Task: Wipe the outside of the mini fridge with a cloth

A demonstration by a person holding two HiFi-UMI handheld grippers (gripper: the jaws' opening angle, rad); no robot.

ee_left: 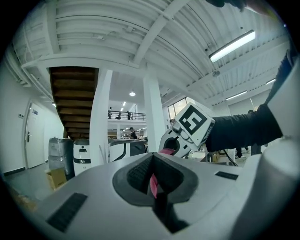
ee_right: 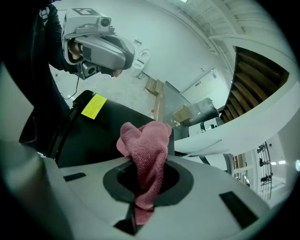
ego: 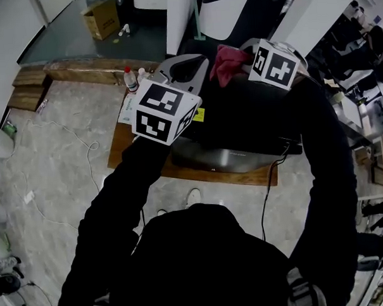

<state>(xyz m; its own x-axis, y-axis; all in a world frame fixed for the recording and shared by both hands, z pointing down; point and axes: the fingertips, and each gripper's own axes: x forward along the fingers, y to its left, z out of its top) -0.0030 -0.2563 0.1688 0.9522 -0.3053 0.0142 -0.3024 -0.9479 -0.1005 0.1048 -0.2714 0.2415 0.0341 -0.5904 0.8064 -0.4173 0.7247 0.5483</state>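
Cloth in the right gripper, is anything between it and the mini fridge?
Nothing visible does. The right gripper is shut on the pink cloth over the black mini fridge's top; the left gripper, pinching a pink scrap, is off to one side.

A large, open industrial workshop or robotics lab. A high white ribbed ceiling (ee_left: 117,28) carries strip lights (ee_left: 233,45) over tall white columns (ee_left: 102,117), a wooden staircase (ee_left: 72,98) and a railed mezzanine (ee_left: 124,115). White machines (ee_left: 81,157) stand at the far left. Cardboard boxes (ego: 101,18) and loose cables (ego: 57,133) lie on the stone-look floor (ego: 53,180), and people sit at workstations (ego: 357,28) at the far right.
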